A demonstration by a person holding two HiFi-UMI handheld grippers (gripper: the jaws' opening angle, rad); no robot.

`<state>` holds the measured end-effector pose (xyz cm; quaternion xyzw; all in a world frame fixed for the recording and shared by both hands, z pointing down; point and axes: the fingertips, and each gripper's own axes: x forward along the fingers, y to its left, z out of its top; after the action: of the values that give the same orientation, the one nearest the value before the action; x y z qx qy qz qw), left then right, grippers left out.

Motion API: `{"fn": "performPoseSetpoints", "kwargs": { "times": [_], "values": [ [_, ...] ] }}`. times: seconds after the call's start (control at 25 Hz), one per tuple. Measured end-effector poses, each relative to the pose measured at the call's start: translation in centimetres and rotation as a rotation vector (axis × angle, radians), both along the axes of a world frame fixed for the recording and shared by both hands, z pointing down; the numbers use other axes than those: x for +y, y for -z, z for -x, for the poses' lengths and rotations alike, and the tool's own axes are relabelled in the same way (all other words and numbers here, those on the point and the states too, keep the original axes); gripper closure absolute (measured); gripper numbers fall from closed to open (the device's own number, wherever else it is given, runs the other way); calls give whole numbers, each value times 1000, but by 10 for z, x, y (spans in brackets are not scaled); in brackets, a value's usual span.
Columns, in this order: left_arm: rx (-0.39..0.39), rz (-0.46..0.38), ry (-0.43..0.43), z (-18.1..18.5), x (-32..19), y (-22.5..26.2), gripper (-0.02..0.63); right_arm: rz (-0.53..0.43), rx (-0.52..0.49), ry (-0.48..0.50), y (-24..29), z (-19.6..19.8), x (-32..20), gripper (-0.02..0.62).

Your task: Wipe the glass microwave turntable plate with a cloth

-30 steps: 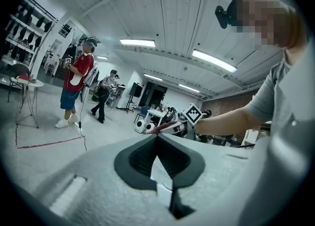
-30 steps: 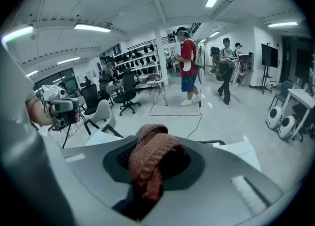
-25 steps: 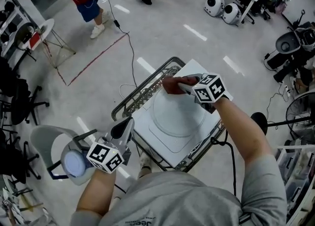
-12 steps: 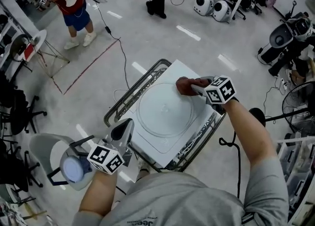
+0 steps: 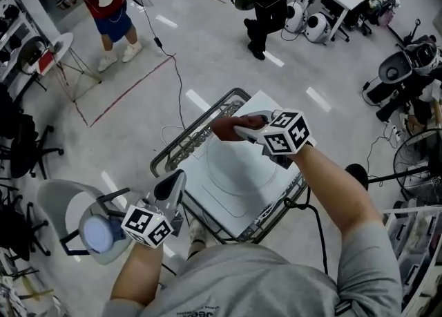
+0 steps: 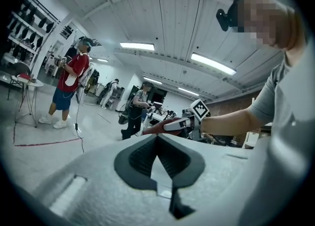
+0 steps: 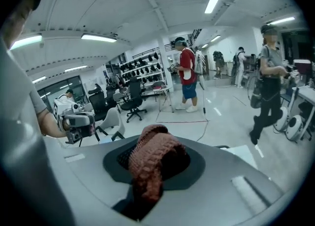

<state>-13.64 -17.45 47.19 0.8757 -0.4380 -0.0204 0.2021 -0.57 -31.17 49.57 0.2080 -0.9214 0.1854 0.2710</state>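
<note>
**A:** Which step is in hand?

**B:** Wiping, by my reading. Nearest us, the left gripper hangs off the near-left corner of the cart and touches nothing. Its fingers are closed tip to tip, with nothing between them.

**A:** And the plate?

**B:** The glass plate lies flat on the white surface on top of the cart, between the two grippers.

**A:** The working side?

**B:** The right gripper reaches over the plate's far-left rim. Its fingers are clamped on a reddish-brown knitted cloth, which bulges out past the tips. The cloth sits at the rim, but I cannot confirm from here that it presses on the glass.

**A:** What does the next move call for?

**B:** Probably light downward pressure and a sweep along the rim, then inward. The plate looks loose and may slide or turn. The idle left gripper could steady the near edge.
</note>
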Motion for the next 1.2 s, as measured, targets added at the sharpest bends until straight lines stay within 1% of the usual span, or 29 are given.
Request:
{"fn": "performPoseSetpoints", "kwargs": {
  "times": [0.08,0.16,0.28,0.36,0.48,0.6,0.76,0.92,1.0,1.08,1.2],
  "values": [
    [4,5,16,15,1,-1,606,14,5,42,-10,32,5,497],
    [4,10,29,26,4,-3,607,30,25,67,-23,49,10,497],
    [4,24,39,39,8,-8,607,46,73,82,-45,56,16,497],
    [3,30,38,44,9,-11,607,57,90,68,-55,50,14,497],
    [-2,35,25,38,9,-14,607,65,108,34,-61,27,10,497],
    [-10,33,3,22,9,-15,607,62,135,2,-63,-9,7,497],
    [-5,36,-16,-1,10,-13,607,62,175,-58,-66,-68,7,497],
    [-9,34,-54,-33,12,-11,607,61,216,-123,-67,-133,8,497],
    [-6,33,-66,-46,12,-10,607,57,232,-152,-65,-158,7,497],
    [1,34,-72,-55,11,-9,607,54,237,-172,-62,-173,6,497],
    [3,31,-80,-64,9,-10,607,46,217,-180,-56,-176,4,497]
  ]
}}
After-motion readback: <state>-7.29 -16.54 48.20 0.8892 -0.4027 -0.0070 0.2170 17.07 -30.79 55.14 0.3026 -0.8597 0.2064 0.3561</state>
